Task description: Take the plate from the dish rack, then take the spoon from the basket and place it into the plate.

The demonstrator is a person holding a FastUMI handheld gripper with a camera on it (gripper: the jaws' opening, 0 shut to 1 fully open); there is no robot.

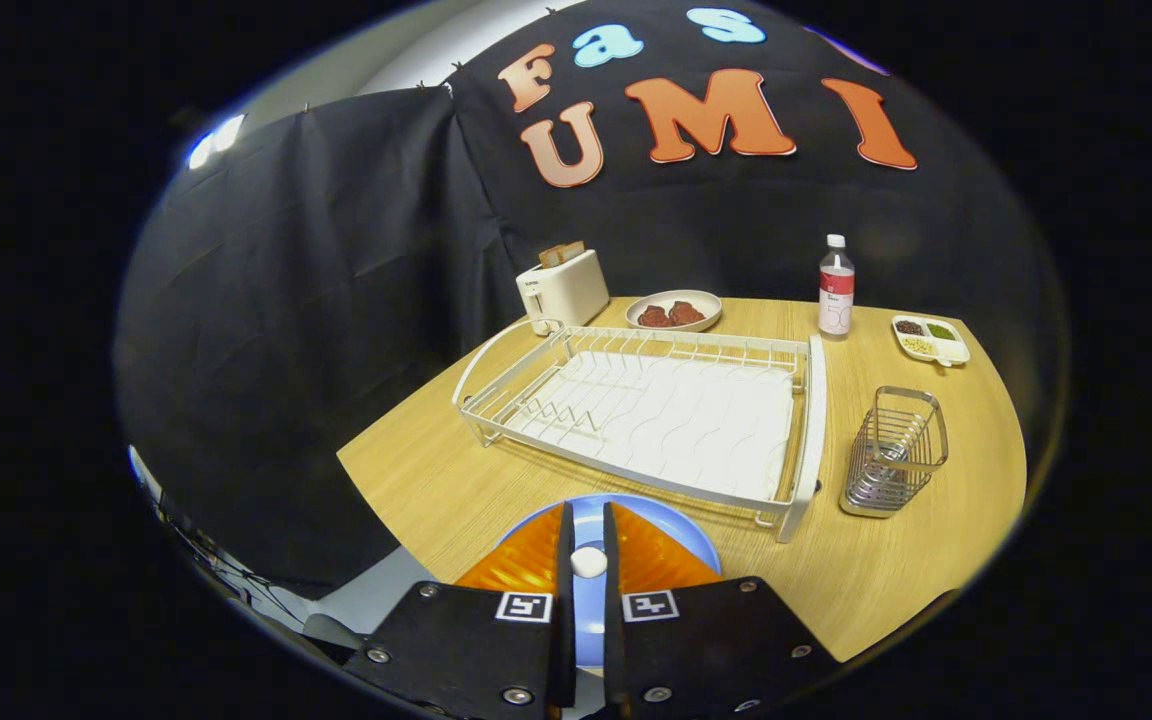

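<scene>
A blue plate [682, 533] lies flat on the wooden table [426, 480], at its near edge, just in front of the white dish rack [804, 420]. The rack's slots hold nothing. My gripper [587, 515] hovers over the plate, its jaws nearly together and shut on a small white rounded piece, the spoon [588, 561]. Only that white end shows between the fingers; the rest of the spoon is hidden. The wire basket [894, 450] stands to the right of the rack, beyond the fingers, with nothing visible inside it.
Behind the rack stand a white toaster [564, 288] with bread in it and a plate of meat pieces [674, 310]. A clear bottle [836, 288] and a small divided dish [930, 338] sit at the far right. The table's left edge drops off close by.
</scene>
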